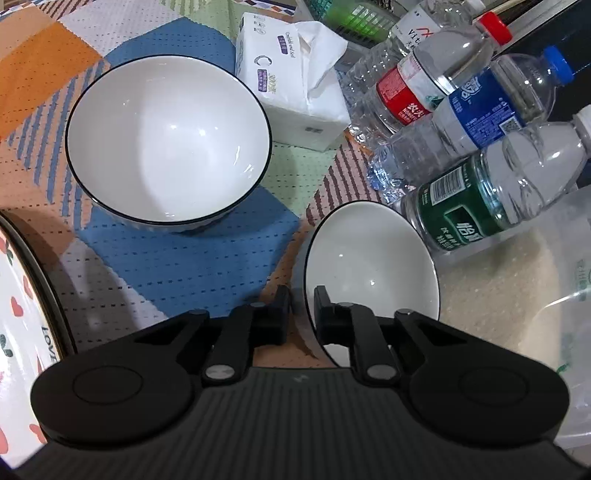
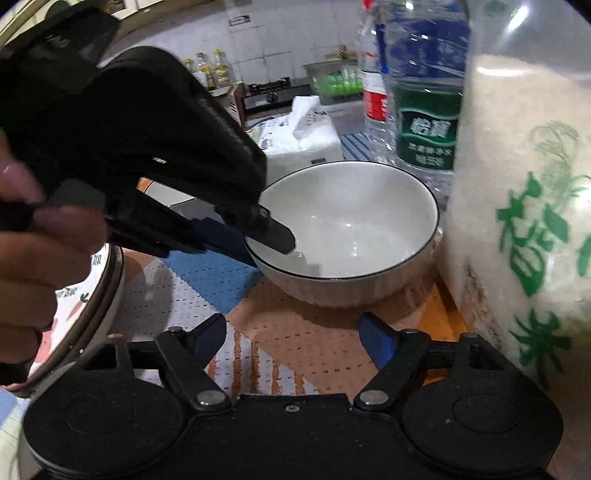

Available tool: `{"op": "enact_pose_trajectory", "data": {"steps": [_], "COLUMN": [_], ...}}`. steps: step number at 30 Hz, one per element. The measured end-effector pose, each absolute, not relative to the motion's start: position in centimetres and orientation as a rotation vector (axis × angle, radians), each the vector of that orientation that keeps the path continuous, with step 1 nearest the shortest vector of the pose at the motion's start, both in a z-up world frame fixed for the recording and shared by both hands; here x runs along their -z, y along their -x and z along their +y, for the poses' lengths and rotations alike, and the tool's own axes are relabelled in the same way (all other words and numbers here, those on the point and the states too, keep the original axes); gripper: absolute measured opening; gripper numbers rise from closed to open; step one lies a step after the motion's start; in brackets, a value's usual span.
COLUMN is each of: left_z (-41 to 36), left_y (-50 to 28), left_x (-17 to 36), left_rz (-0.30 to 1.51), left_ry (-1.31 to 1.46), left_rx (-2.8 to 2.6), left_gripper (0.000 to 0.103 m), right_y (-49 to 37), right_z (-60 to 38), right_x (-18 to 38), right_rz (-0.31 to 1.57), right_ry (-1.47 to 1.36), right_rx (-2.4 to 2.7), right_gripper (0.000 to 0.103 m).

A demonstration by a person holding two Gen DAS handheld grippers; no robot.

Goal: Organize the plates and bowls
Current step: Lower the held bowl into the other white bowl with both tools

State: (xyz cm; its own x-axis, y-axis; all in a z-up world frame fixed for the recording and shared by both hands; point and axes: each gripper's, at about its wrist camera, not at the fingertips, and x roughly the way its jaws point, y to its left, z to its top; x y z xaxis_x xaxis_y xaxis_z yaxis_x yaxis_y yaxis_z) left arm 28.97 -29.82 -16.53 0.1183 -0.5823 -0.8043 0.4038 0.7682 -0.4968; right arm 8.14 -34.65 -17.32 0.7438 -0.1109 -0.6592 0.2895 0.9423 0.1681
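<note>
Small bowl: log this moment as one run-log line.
left tool: shut on small bowl rim | right tool: open, holding nothing | large bowl: on mat, untouched | small bowl: not yet stacked

A home kitchen, lived-in and a bit crowded. White wall tiles (image 2: 280,33) back a gas stove (image 2: 269,88) with sauce bottles (image 2: 210,70) lined up beside it. The table wears a patchwork cloth (image 1: 184,258) loaded with water bottles (image 1: 480,107), a tissue pack (image 1: 291,81), a bag of rice (image 2: 517,192) and white bowls (image 1: 168,140).
</note>
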Motion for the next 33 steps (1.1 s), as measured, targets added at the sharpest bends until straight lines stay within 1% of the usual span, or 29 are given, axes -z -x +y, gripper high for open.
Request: {"op": "enact_pose_trajectory", "data": {"steps": [3, 5, 12, 21, 24, 25, 27, 29, 33], "left_z": [-30.1, -29.7, -28.3, -28.1, -28.0, -28.0, -27.7, -27.3, -26.5], "left_y": [-28.8, -29.2, -30.4, -29.7, -29.3, -29.1, -28.8, -28.7, -28.1], "left_x": [16.3, 16.3, 16.5, 16.1, 15.7, 15.4, 14.8, 14.0, 12.0], "left_rz": [1.253, 1.277, 1.316, 1.309, 1.293, 1.270, 1.246, 1.232, 1.200], "left_ry": [0.131, 0.151, 0.171, 0.080, 0.058, 0.042, 0.041, 0.052, 0.060], "left_rx": [0.730, 0.707, 0.675, 0.668, 0.673, 0.680, 0.688, 0.695, 0.711], "left_gripper": [0.010, 0.010, 0.008, 0.007, 0.007, 0.007, 0.008, 0.008, 0.008], "right_y": [-8.4, -8.3, -7.9, -9.1, -9.4, -9.3, -9.0, -8.8, -8.1], "right_z": [-34.5, -34.4, -34.5, -33.8, -33.6, -33.6, -33.4, -33.0, -33.1], "right_x": [17.3, 17.1, 17.1, 17.4, 17.4, 17.4, 17.5, 17.4, 16.2], "right_rz": [0.696, 0.692, 0.675, 0.678, 0.681, 0.671, 0.626, 0.603, 0.565], "right_ry": [-0.257, -0.256, -0.262, -0.218, -0.202, -0.202, -0.166, -0.123, -0.129], "right_rx": [0.227, 0.227, 0.216, 0.275, 0.292, 0.295, 0.294, 0.288, 0.251], "right_gripper": [0.087, 0.089, 0.089, 0.092, 0.092, 0.089, 0.088, 0.087, 0.086]}}
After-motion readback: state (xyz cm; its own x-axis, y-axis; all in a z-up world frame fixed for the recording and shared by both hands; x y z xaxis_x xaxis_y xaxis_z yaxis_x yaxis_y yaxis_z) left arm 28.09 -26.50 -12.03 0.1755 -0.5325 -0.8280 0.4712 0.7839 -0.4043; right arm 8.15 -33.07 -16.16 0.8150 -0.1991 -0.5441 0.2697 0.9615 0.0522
